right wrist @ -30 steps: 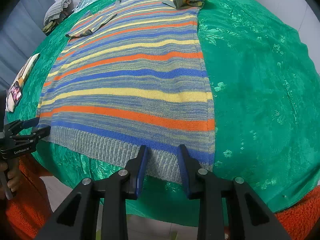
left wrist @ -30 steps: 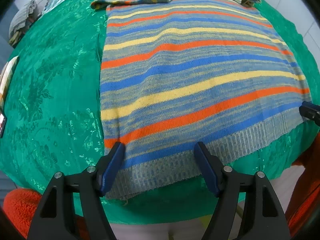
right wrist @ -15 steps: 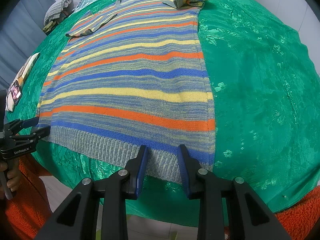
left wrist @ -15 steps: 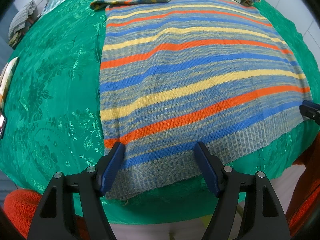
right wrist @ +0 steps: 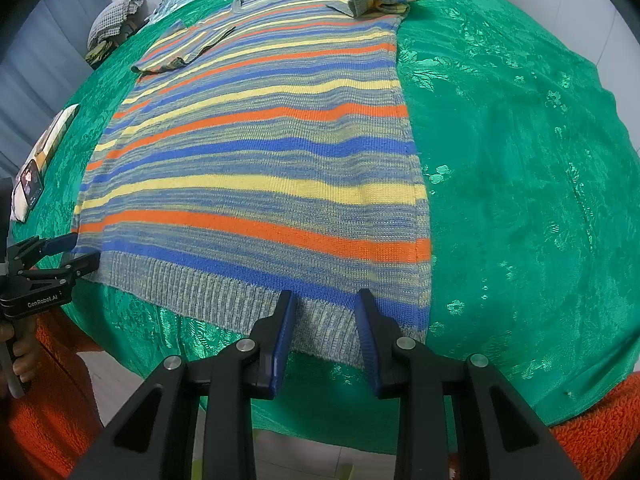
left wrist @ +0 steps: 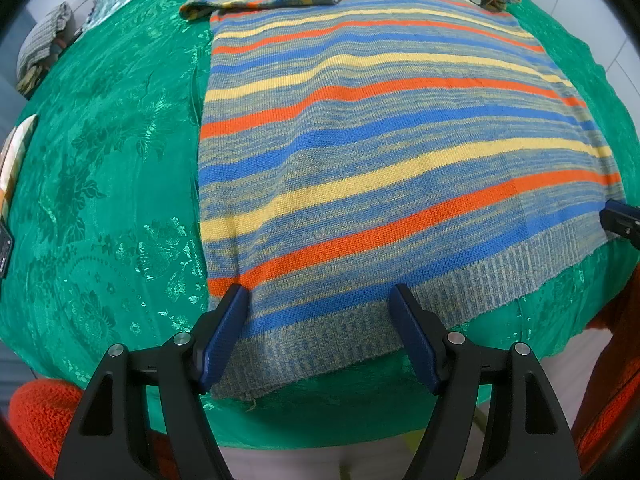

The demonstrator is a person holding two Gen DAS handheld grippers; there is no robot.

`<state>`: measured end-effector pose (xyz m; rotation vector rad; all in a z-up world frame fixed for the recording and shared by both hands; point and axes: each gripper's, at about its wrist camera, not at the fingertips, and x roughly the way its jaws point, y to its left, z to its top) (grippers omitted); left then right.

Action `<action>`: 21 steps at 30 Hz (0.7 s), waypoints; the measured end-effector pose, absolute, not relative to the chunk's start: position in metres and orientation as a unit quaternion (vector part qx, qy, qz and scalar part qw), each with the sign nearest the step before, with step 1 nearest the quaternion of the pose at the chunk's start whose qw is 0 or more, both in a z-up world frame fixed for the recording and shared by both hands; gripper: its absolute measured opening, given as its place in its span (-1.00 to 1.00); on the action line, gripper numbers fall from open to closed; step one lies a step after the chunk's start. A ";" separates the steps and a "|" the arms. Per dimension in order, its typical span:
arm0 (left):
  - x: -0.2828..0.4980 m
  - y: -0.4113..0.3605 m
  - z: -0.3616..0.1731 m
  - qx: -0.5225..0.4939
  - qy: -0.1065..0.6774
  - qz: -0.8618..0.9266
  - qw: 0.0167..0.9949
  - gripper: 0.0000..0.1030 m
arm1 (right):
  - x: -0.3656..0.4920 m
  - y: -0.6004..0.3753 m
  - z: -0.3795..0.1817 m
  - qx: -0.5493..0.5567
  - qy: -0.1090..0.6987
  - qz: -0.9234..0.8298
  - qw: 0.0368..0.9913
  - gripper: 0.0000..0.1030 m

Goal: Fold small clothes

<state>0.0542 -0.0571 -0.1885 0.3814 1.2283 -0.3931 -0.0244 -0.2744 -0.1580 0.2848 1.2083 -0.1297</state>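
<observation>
Your sweater (left wrist: pixel 380 152) is soft, floppy knit; pinch its ribbed hem (right wrist: pixel 224 296) at both corners, where your left gripper (left wrist: pixel 320 332) and right gripper (right wrist: pixel 325 334) wait, jaws apart

Only legible text: "GenRobot.AI", white lettering on black body of left gripper (right wrist: pixel 82 251), seen in right wrist view, far left of right gripper's jaws.

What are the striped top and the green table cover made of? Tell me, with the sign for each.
Striped top: looks like knitted yarn, matte and slightly fuzzy; stitch rows show, and the hem is ribbed. The fibre cannot be told.
Green table cover: seems a woven satin-like brocade, glossy; a floral pattern catches the light and shines.
</observation>
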 end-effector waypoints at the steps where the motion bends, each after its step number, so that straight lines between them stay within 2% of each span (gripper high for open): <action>1: 0.054 -0.057 -0.188 0.177 0.569 -0.182 0.782 0.46 | -0.024 -0.274 -0.158 0.133 0.566 -0.061 0.812 -0.39; 8: 0.054 -0.057 -0.187 0.179 0.574 -0.185 0.777 0.46 | -0.024 -0.274 -0.158 0.133 0.566 -0.061 0.811 -0.39; 14: 0.023 -0.039 -0.183 0.219 0.624 -0.198 0.723 0.44 | -0.024 -0.276 -0.160 0.140 0.566 -0.060 0.810 -0.39; 16: 0.017 -0.032 -0.166 0.221 0.620 -0.212 0.723 0.42 | -0.024 -0.278 -0.160 0.145 0.564 -0.058 0.811 -0.39; 19: 0.050 -0.035 -0.112 0.193 0.572 -0.217 0.767 0.43 | -0.025 -0.280 -0.160 0.149 0.564 -0.054 0.811 -0.33; 21: 0.083 -0.047 -0.079 0.172 0.529 -0.223 0.800 0.53 | -0.024 -0.279 -0.159 0.147 0.565 -0.049 0.810 -0.27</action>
